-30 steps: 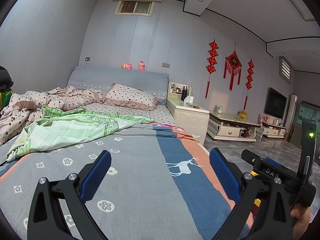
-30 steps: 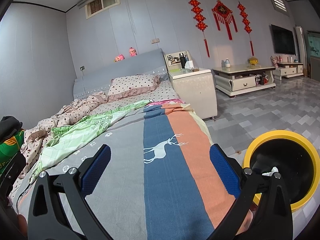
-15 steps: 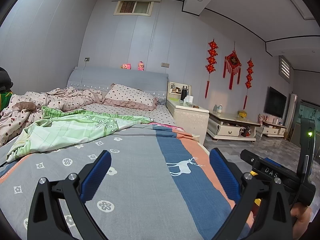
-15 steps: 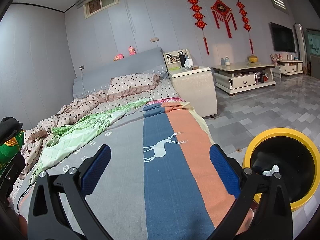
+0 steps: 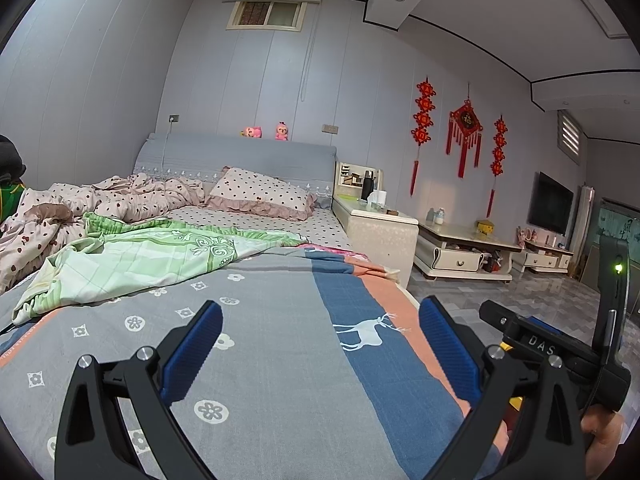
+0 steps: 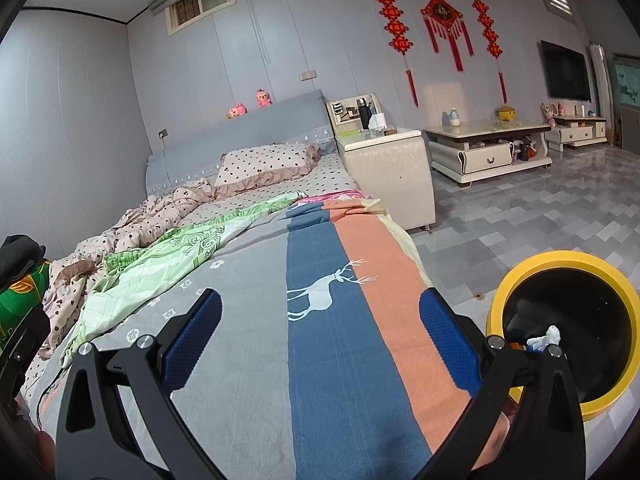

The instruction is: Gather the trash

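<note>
A yellow-rimmed black trash bin (image 6: 520, 280) stands on the floor beside the bed, with crumpled white tissue (image 6: 546, 337) inside it. My right gripper (image 6: 320, 340) is open and empty above the striped bedspread (image 6: 320, 360), left of the bin. My left gripper (image 5: 320, 352) is open and empty over the same bedspread (image 5: 280, 360). The right gripper's black body (image 5: 560, 352) shows at the left wrist view's right edge. No loose trash shows on the bed.
A green quilt (image 5: 140, 256), a spotted blanket (image 5: 132, 196) and a pillow (image 5: 260, 196) lie toward the headboard. A white nightstand (image 6: 384, 168) and a low cabinet (image 6: 488, 148) stand right of the bed. A grey tiled floor (image 6: 540, 220) lies to the right.
Both grippers stay open. The right wrist view has shifted slightly, so the bin sits a little higher in it. The left view has barely moved.
</note>
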{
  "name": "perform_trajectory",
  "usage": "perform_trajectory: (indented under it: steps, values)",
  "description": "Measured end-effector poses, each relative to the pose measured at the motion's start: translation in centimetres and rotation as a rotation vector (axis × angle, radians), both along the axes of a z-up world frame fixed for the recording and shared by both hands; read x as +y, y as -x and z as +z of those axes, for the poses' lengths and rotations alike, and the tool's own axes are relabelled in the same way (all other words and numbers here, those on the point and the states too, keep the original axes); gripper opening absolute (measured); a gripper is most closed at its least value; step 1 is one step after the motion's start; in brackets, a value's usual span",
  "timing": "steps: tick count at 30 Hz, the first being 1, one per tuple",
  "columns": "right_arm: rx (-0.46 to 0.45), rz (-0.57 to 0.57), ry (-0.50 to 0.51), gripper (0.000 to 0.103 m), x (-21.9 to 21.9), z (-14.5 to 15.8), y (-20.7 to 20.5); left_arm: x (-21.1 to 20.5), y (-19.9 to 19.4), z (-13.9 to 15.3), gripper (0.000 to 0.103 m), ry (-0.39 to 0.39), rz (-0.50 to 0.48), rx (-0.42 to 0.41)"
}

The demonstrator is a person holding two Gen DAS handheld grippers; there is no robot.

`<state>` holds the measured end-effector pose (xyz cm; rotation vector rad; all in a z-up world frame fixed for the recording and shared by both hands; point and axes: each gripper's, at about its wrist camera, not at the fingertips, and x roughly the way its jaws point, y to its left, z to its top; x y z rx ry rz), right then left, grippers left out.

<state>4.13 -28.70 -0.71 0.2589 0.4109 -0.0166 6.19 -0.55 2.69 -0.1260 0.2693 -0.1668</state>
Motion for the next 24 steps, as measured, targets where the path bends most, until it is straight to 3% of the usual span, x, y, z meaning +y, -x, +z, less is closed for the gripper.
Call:
perform_trajectory:
  steps: [24]
  values:
    - [0.009,-0.004,-0.011,0.095,0.25,-0.46,0.49,-0.02,-0.38,-0.82,0.095,-0.007,-0.011,0.018]
